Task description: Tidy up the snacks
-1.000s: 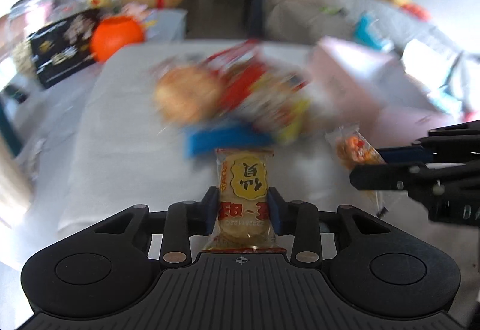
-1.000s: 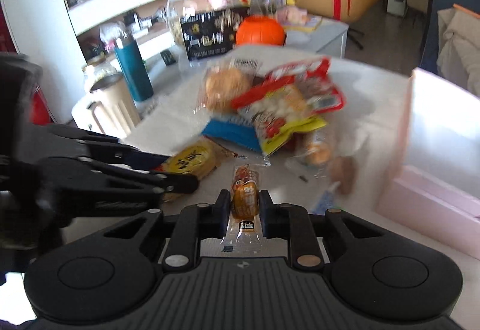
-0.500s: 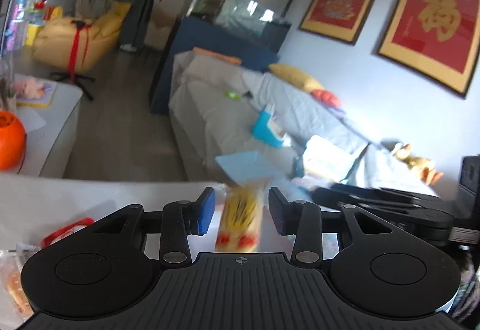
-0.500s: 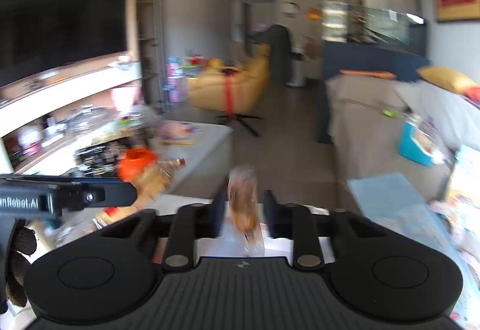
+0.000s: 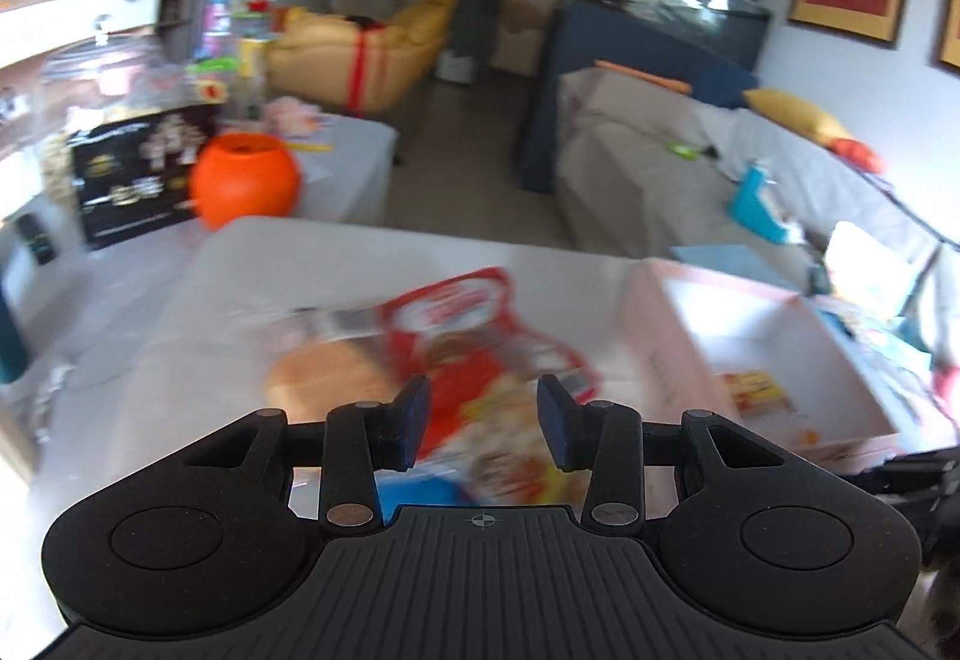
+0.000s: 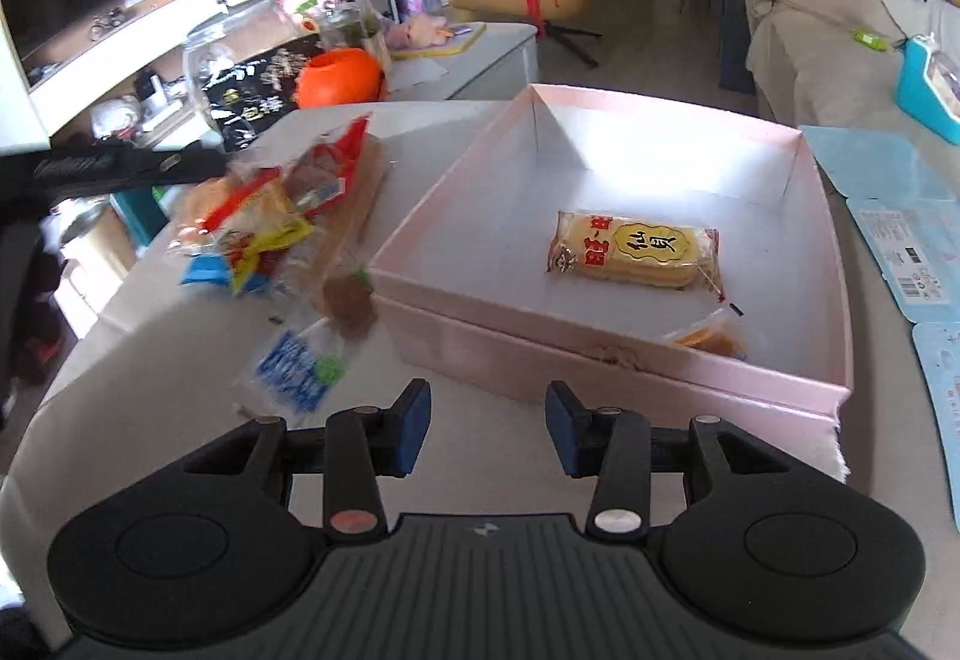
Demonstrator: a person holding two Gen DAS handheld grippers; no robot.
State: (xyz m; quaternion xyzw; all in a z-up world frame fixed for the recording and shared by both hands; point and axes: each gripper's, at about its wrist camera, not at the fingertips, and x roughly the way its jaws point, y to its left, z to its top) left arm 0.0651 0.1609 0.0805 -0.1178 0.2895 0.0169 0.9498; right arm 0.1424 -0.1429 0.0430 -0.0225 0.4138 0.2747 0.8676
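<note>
Right hand-held gripper (image 6: 487, 429) over white worktop (image 6: 180, 378), blue pads apart, nothing between. Ahead: pink box (image 6: 600, 366) holding yellow rice-cracker packet (image 6: 635, 251) flat, small orange snack (image 6: 711, 341) near front wall. Left of box: snack pile (image 6: 270, 228), blue-white packet (image 6: 294, 369). Left hand-held gripper (image 6: 120, 165) at left edge.

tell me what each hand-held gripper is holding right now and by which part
Nothing. The left hand-held gripper and the right hand-held gripper both have empty, open jaws; the yellow rice cracker pack lies in the pink box.
</note>
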